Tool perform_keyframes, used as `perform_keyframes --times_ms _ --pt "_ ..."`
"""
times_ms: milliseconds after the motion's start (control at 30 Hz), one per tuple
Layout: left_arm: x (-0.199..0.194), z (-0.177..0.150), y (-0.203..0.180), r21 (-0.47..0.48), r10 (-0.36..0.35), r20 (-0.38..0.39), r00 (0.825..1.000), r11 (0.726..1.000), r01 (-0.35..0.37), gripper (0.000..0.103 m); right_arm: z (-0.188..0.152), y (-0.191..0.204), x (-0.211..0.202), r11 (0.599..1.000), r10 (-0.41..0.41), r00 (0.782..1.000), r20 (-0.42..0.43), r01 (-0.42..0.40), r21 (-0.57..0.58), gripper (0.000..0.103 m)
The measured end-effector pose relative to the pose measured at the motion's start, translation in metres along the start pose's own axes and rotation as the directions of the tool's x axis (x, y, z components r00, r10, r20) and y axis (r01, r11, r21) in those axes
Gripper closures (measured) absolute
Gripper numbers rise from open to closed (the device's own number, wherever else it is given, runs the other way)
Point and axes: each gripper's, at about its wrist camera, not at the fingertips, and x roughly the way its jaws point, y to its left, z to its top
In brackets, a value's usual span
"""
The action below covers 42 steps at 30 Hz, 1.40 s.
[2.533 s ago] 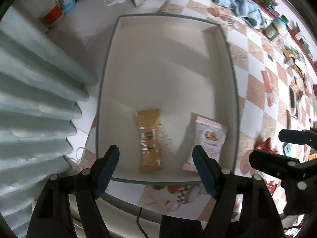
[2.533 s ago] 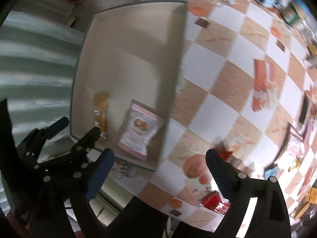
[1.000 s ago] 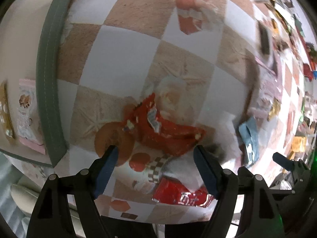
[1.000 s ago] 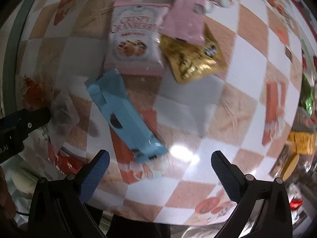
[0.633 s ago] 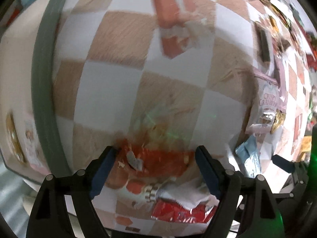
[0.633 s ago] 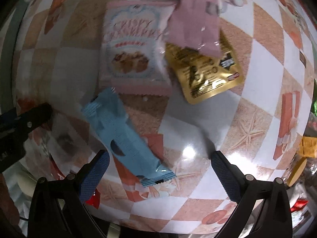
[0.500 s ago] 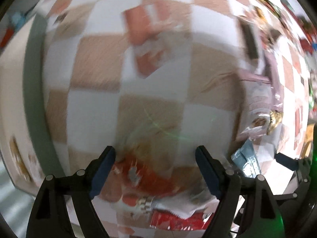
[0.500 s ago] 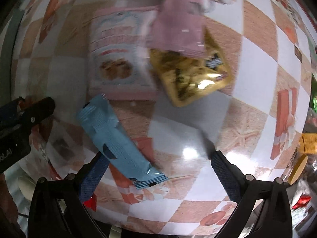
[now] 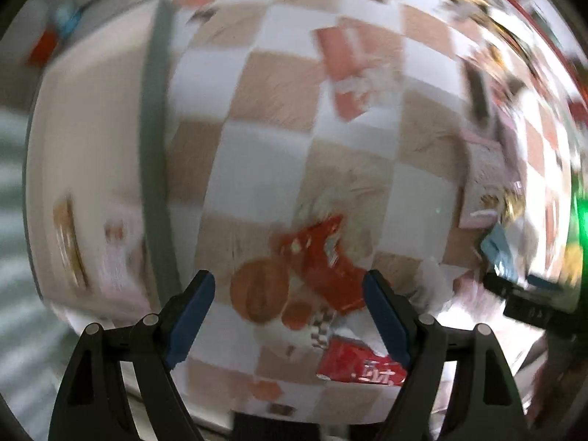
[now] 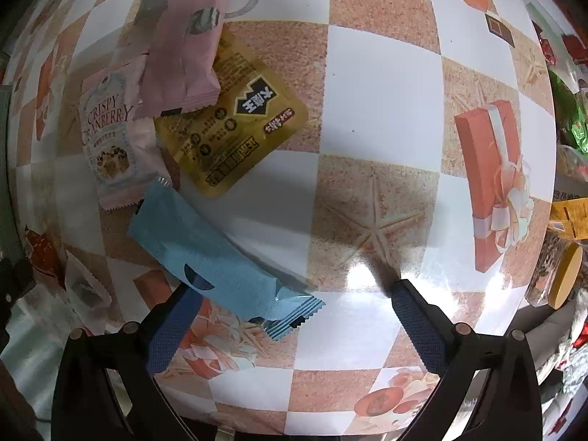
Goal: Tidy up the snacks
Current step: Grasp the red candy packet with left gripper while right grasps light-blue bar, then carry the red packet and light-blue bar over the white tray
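Your left tool point(image 9: 284, 290) points straight down, its jaws spread wide with nothing between them. Your right tool point(image 10: 294, 307) also points steeply down, jaws wide apart and empty.

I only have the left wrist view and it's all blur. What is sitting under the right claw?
Observer: A light blue wrapper lies flat on the tablecloth, its crimped end below the right claw, whose jaws stand wide open.
Operator: Anything stacked near it?
Observer: Yes. A gold pouch sits partly under a plain pink packet, which also overlaps a pink Crispy Cranberry packet.
Operator: And on the far side from that pile?
Observer: A jar with a yellow lid at the right edge of the right wrist view.
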Motion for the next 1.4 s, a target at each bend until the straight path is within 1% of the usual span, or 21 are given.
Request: perform_keyframes --times_ms 167,200,233,300,367,500,600,667,700,800,833,900,967,1000,1033,1067,1100,1233,1300,1333,1400 --pt "0.01 0.008 0.006 -0.131 -0.079 -0.046 0.996 0.989 0.072 0.018 -0.009 0.003 -0.004 1.0 0.001 1.0 0.004 -0.001 0.008 0.0" --pt "0.013 0.011 0.008 -0.157 -0.089 -0.054 0.995 0.984 0.079 0.018 -0.018 0.004 0.0 1.0 0.001 1.0 0.006 -0.001 0.006 0.0" --pt "0.014 0.016 0.018 -0.171 -0.093 -0.062 0.994 0.982 0.081 0.018 -0.028 -0.001 0.005 1.0 0.002 1.0 0.009 -0.002 0.008 0.0" --pt "0.02 0.018 0.022 -0.199 -0.098 -0.075 0.992 0.977 0.081 0.018 -0.039 -0.004 0.009 1.0 0.002 1.0 0.012 -0.002 0.008 0.0" --pt "0.029 0.022 0.022 -0.221 -0.099 -0.094 0.991 0.972 0.077 0.018 -0.041 -0.003 0.01 1.0 0.003 1.0 0.01 -0.003 0.007 0.0" --pt "0.05 0.014 0.016 -0.265 -0.103 -0.131 0.986 0.962 0.065 0.018 -0.039 0.0 0.015 1.0 0.0 1.0 0.0 0.0 -0.003 0.0" --pt "0.059 0.016 0.017 -0.282 -0.102 -0.157 0.982 0.958 0.054 0.018 -0.036 0.007 0.014 0.999 -0.012 1.0 0.013 0.013 -0.043 0.0" --pt "0.062 0.02 0.018 -0.264 -0.072 -0.161 0.984 0.964 0.027 0.018 -0.037 0.013 0.014 0.997 -0.026 0.999 0.024 0.028 -0.078 0.0" --pt "0.066 0.02 0.01 -0.241 -0.062 -0.157 0.986 0.97 0.023 0.018 -0.037 0.016 0.015 0.995 -0.033 0.999 0.026 0.036 -0.09 0.0" --pt "0.067 0.024 -0.007 -0.166 -0.034 -0.136 0.99 0.986 0.011 0.022 -0.04 0.025 0.011 0.992 -0.03 0.999 0.037 0.034 -0.125 0.01" --pt "0.067 0.024 -0.023 -0.151 -0.029 -0.131 0.991 0.988 0.01 0.026 -0.041 0.029 0.009 0.99 -0.03 0.999 0.044 0.036 -0.139 0.017" --pt "0.063 0.03 -0.034 -0.109 -0.02 -0.118 0.993 0.994 0.007 0.032 -0.044 0.037 0.004 0.984 -0.035 0.997 0.062 0.045 -0.171 0.028" --pt "0.062 0.035 -0.048 -0.05 -0.008 -0.1 0.995 0.999 0.003 0.042 -0.046 0.043 -0.001 0.98 -0.035 0.996 0.078 0.05 -0.192 0.048" --pt "0.061 0.037 -0.054 -0.018 -0.001 -0.091 0.996 1.0 0.0 0.049 -0.046 0.045 -0.003 0.979 -0.035 0.996 0.081 0.05 -0.197 0.052" --pt "0.061 0.037 -0.06 0.012 0.003 -0.083 0.997 1.0 -0.002 0.057 -0.047 0.047 -0.004 0.979 -0.032 0.996 0.084 0.048 -0.198 0.06" --pt "0.061 0.034 -0.064 0.036 0.006 -0.077 0.997 0.999 -0.003 0.061 -0.047 0.049 -0.005 0.979 -0.032 0.996 0.086 0.048 -0.197 0.068" --pt "0.061 0.035 -0.069 0.068 0.013 -0.07 0.997 0.998 -0.008 0.067 -0.047 0.051 -0.006 0.98 -0.028 0.996 0.086 0.045 -0.194 0.07" --pt "0.059 0.032 -0.087 0.131 0.059 -0.05 0.997 0.99 -0.052 0.068 -0.048 0.052 -0.007 0.984 0.005 0.998 0.068 0.007 -0.176 0.076" --pt "0.06 0.025 -0.092 0.155 0.064 -0.036 0.997 0.986 -0.057 0.068 -0.051 0.048 -0.007 0.988 0.041 0.998 0.046 -0.034 -0.152 0.076" --pt "0.061 0.016 -0.104 0.164 0.064 -0.03 0.998 0.985 -0.058 0.068 -0.052 0.041 -0.009 0.989 0.048 0.998 0.039 -0.042 -0.145 0.076" --pt "0.056 0.005 -0.096 0.189 0.059 -0.019 0.998 0.981 -0.054 0.068 -0.057 0.039 -0.008 0.99 0.061 0.998 0.028 -0.056 -0.127 0.076"
